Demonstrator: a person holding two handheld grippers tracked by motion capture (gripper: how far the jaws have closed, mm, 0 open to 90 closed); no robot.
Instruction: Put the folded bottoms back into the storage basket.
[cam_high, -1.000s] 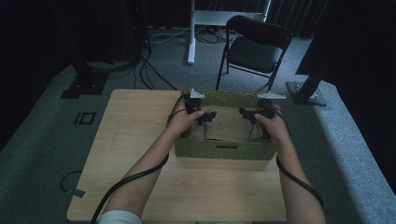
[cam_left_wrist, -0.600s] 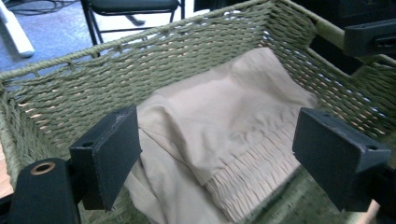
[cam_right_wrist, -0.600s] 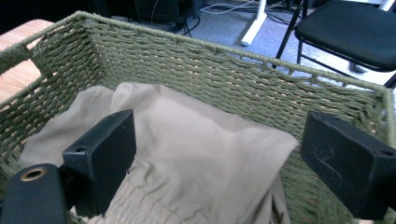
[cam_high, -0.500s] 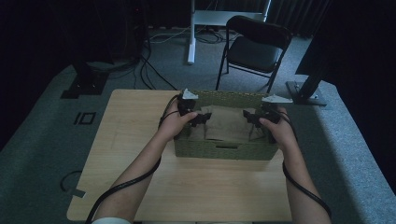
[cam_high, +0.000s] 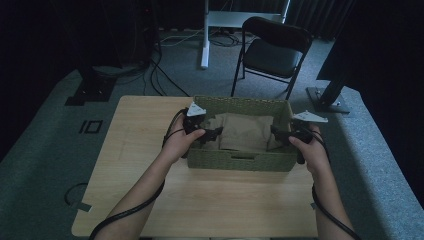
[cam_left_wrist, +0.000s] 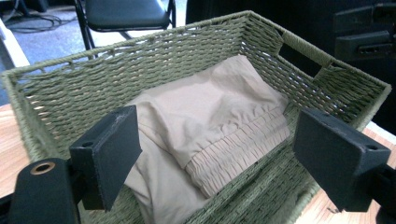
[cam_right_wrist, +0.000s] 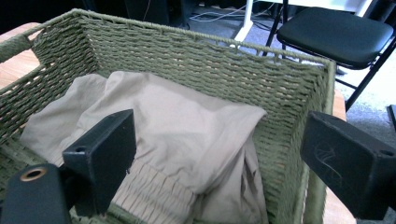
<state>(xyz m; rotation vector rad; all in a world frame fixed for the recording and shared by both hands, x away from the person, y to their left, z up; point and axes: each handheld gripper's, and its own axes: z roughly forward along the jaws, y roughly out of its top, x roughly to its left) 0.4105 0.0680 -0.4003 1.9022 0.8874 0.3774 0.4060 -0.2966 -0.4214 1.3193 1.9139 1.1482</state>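
A green woven basket (cam_high: 240, 161) stands on the wooden table (cam_high: 145, 170) and holds a crumpled beige cloth (cam_high: 247, 131). My left gripper (cam_high: 212, 134) is at the basket's left end, its jaws pointing in over the rim. In the left gripper view it (cam_left_wrist: 212, 149) is wide open above the cloth (cam_left_wrist: 210, 116), with nothing between the pads. At the basket's right end sits my right gripper (cam_high: 277, 134). It is open too (cam_right_wrist: 219, 144): one jaw hangs over the cloth (cam_right_wrist: 187, 130) and the other is outside the basket wall (cam_right_wrist: 289, 154).
A black folding chair (cam_high: 272, 50) stands on the floor beyond the table's far edge, with a white desk leg (cam_high: 204, 35) and cables behind it. A dark stand base (cam_high: 327, 97) sits on the floor to the right. The basket's end wall has a handle hole (cam_left_wrist: 301, 58).
Both hands have drawn apart and back toward me, from over the basket's middle to its two ends. The basket and cloth have stayed put. Both sets of jaws remain open.
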